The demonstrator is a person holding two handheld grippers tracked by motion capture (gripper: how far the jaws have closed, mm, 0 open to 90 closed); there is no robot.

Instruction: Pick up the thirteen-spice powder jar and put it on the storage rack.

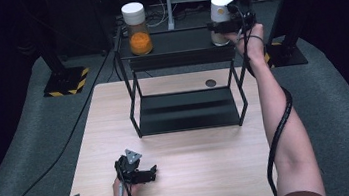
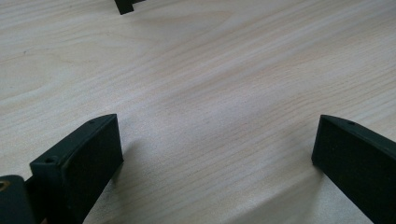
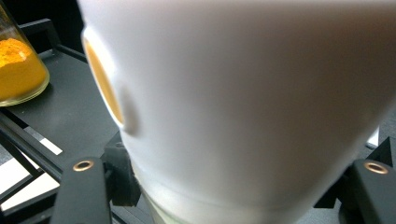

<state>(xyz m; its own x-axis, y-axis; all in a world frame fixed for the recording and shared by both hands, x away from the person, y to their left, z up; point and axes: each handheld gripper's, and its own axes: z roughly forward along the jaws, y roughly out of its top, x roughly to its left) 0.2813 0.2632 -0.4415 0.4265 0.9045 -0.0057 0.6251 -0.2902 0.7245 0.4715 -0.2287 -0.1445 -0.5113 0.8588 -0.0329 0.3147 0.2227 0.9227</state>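
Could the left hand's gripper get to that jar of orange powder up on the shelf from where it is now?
Probably yes. The left gripper rests open on the table, with bare wood ahead of it. The jar stands at the left end of the shelf's top, nothing beside it; the right gripper is at the other jar.

A rack [image 1: 188, 111] stands mid-table [image 1: 182, 177]; on its top shelf, one jar [image 1: 137, 28] left, another, apparently a jar [image 1: 220, 19], right.
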